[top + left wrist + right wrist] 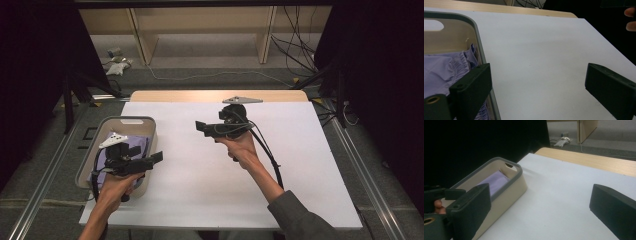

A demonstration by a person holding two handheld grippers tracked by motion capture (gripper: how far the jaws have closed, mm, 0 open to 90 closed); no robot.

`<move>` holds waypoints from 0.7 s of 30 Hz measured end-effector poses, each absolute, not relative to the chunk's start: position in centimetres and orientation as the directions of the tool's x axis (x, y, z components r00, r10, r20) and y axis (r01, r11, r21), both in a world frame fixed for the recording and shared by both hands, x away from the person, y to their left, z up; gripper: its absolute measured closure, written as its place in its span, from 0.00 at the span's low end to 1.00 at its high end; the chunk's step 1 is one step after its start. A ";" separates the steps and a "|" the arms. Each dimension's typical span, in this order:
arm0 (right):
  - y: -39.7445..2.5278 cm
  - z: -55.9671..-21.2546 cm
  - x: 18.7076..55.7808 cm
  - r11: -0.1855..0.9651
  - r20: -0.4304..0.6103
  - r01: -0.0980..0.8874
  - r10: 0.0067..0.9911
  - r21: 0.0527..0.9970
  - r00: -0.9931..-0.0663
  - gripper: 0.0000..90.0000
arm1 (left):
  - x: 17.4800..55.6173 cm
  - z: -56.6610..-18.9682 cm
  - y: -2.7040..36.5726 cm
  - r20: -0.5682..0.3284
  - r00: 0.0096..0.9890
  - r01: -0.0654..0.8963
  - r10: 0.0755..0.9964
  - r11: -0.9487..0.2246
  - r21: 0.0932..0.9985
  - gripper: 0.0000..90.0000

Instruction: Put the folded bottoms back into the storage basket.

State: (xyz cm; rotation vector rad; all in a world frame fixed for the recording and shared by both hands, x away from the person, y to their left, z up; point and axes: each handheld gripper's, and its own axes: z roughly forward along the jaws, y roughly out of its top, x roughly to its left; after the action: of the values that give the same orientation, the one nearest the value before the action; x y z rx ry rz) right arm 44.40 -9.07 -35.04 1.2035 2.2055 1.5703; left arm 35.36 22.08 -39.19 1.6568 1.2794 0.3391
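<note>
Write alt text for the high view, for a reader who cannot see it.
A person's two hands each hold a black tool above a white table: the left tool open over a beige basket holding lilac cloth, the right tool raised over the bare middle. Cables lie on the floor beyond.

White-topped table (210,170) bears a beige basket (145,131) at its left edge

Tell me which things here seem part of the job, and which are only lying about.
Probably part of the job:
- bin
- purple cloth inside it
- left gripper, jaws open
- right gripper, jaws open

Lying about:
- cables on the floor
- small clutter beyond the table
</note>
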 end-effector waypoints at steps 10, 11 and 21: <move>-11.0 -35.4 42.4 0.142 0.232 0.447 0.698 0.883 -0.678 0.05 | 35.0 -39.6 21.1 -0.318 0.429 0.547 0.845 0.037 0.836 0.08; -11.2 -35.5 42.3 0.140 0.231 0.444 0.697 0.885 -0.679 0.05 | 35.0 -39.7 21.0 -0.318 0.434 0.546 0.843 0.034 0.837 0.08; -13.0 -36.3 40.9 0.121 0.233 0.429 0.694 0.895 -0.682 0.05 | 34.7 -40.1 20.3 -0.305 0.458 0.527 0.835 0.021 0.850 0.08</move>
State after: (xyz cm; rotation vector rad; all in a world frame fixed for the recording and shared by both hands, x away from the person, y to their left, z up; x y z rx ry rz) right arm 40.88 -13.05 -36.30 1.1095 2.1562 1.5862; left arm 34.66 20.32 -40.06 1.6436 1.1989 0.3620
